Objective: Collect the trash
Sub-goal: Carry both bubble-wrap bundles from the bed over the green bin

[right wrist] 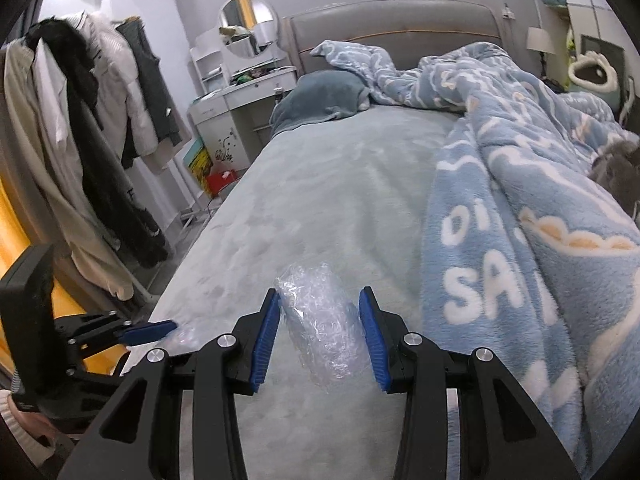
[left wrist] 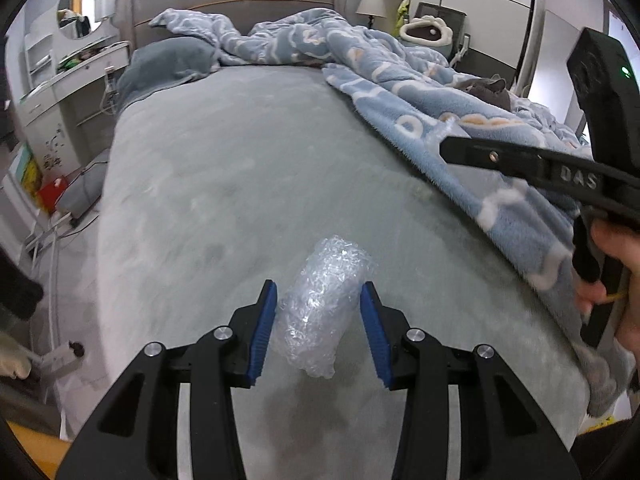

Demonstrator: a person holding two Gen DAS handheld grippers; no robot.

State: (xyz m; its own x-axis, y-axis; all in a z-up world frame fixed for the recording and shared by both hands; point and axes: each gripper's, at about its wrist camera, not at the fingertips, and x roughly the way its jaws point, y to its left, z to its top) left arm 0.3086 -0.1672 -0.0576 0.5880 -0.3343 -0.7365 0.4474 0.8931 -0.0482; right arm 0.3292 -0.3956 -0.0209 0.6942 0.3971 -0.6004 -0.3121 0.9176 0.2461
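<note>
A crumpled wad of clear bubble wrap [left wrist: 316, 312] sits between the blue pads of my left gripper [left wrist: 319, 292], which is shut on it just above the grey-green bed sheet [left wrist: 240, 160]. My right gripper [right wrist: 320, 292] is shut on a second clear bubble wrap wad [right wrist: 320, 332] over the same sheet. In the right wrist view the left gripper [right wrist: 160, 326] shows at the lower left with wrap at its blue finger. In the left wrist view the right gripper [left wrist: 446, 148] reaches in from the right, held by a hand [left wrist: 616, 248].
A blue patterned fleece blanket [left wrist: 400, 80] is bunched over the bed's right half, with a grey cat [left wrist: 488, 88] lying on it. A blue pillow [left wrist: 168, 64] rests by the headboard. Hanging clothes [right wrist: 80, 120] and a white dresser [right wrist: 240, 104] line the left side.
</note>
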